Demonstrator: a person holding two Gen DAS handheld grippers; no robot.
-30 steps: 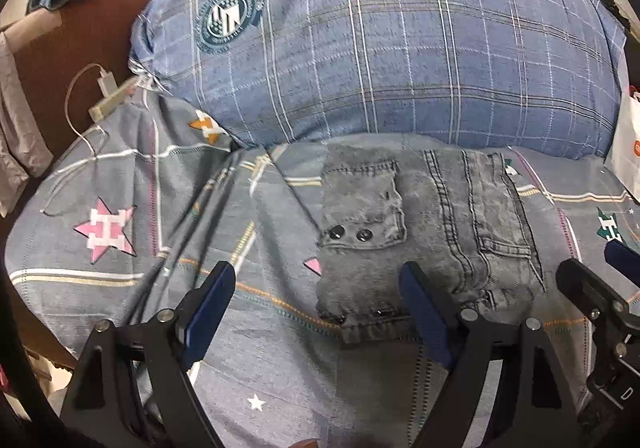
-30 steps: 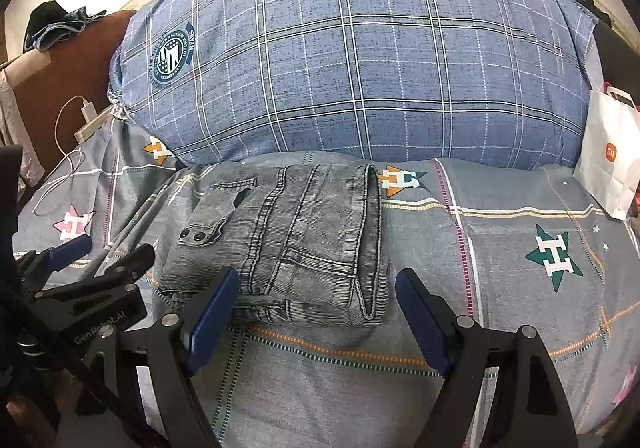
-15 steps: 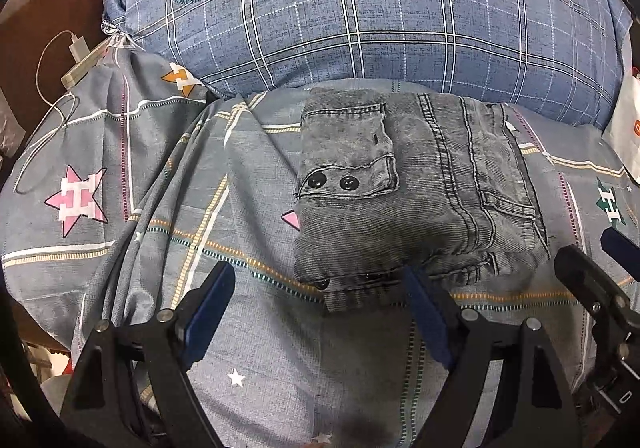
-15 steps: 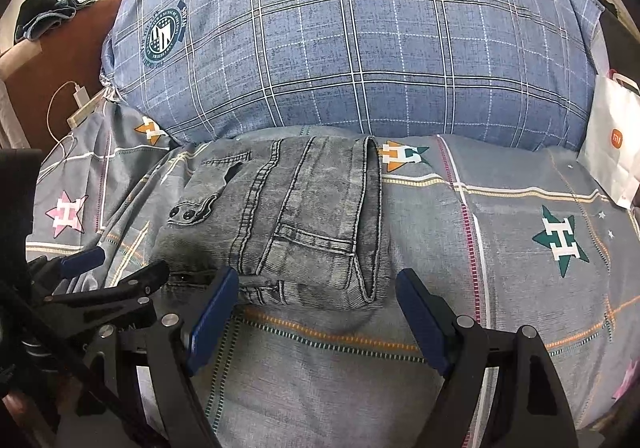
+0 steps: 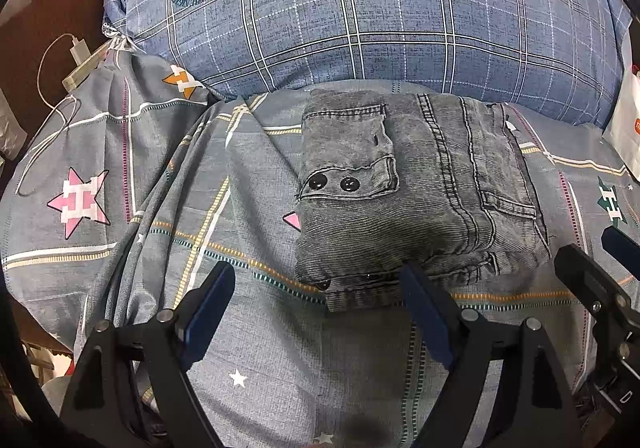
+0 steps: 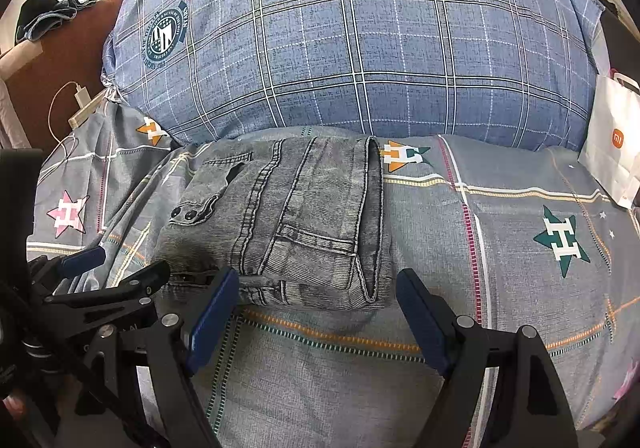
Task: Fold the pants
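The grey denim pants (image 5: 412,192) lie folded into a compact rectangle on the bed, a flap pocket with two dark snaps on top. They also show in the right wrist view (image 6: 296,220). My left gripper (image 5: 316,296) is open and empty, hovering just in front of the pants' near edge. My right gripper (image 6: 316,300) is open and empty, also just in front of the near edge, to the right of the left gripper (image 6: 116,268). The right gripper's fingers (image 5: 624,248) show at the right edge of the left wrist view.
A large blue plaid pillow (image 5: 380,8) lies right behind the pants. The grey star-print bed sheet (image 6: 500,248) covers the bed. A white paper bag (image 6: 612,144) stands at the far right. A charger and cable (image 5: 76,60) lie at the far left by the brown headboard.
Both grippers have drawn back slightly from the folded pants and stayed open. The left wrist view tilted down, so the pants appear higher in frame. The pants have not moved.
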